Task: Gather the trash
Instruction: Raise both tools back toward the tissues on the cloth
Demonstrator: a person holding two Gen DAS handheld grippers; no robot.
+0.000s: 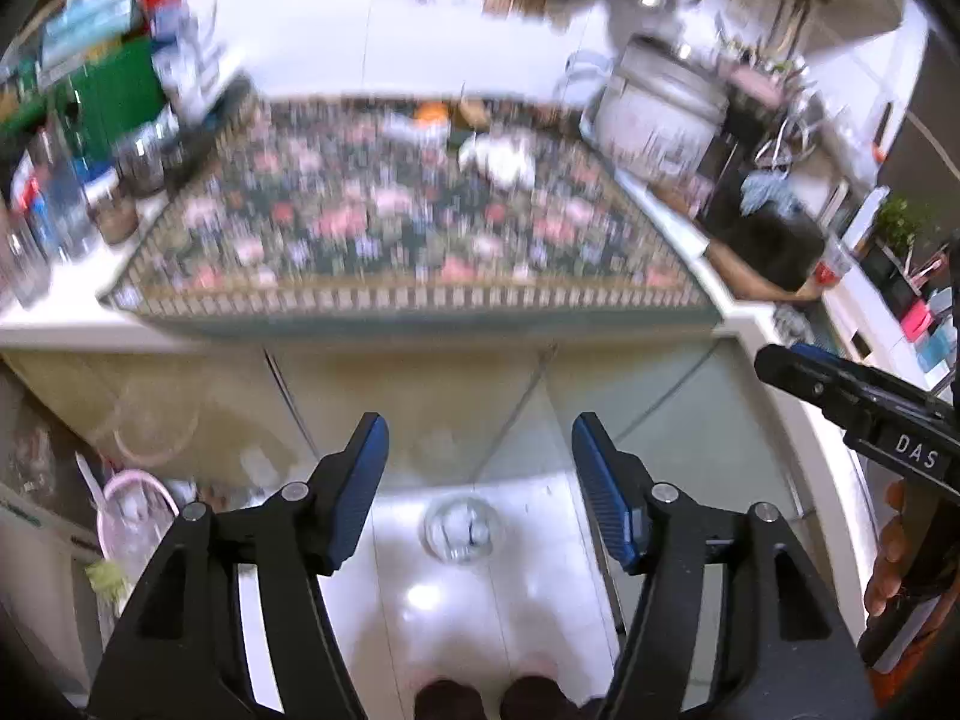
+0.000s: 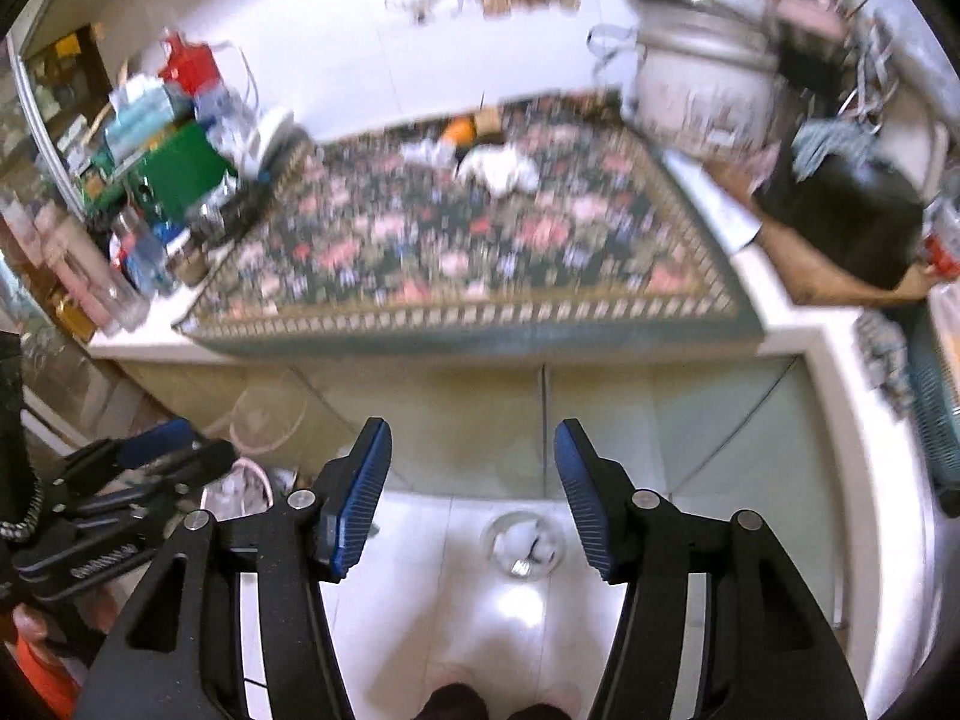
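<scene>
**Floral Cloth Still Holds Trash; Both Grippers Empty**

Floral fabric covers most of the white counter [image 1: 72, 300] ahead of me, and this cloth [image 1: 384, 222] is the largest surface in both views. Cluttered boxes and bottles [image 1: 90, 120] stand along its left edge. A large pale pot [image 1: 654, 114] stands at its far right corner.

Task status, as I judge it: collection is not finished. Crumpled white trash [image 1: 501, 159] lies on the far part of the cloth, near the pot. A smaller white scrap [image 2: 429, 151] lies just beside it, to its left in the right wrist view. An orange item [image 2: 459, 129] sits behind them at the far edge; blur keeps me from saying what it is. On the floor, directly below the counter front, stands a clear container [image 1: 462, 531] with white material inside, which I take to be the receptacle and some collected trash. A pink-rimmed clear bin [image 1: 135, 516] stands further left on the floor.

Left gripper [image 1: 480, 495]: jaws apart, roughly mid-range, nothing between the blue pads, nothing touched. The clear container appears in the gap but lies well below.

Right gripper [image 2: 471, 495]: jaws likewise apart, empty, and in contact with nothing.

Remaining work, in my estimate: reach to the far cloth, grasp each white piece, and drop it into the floor container.
</scene>
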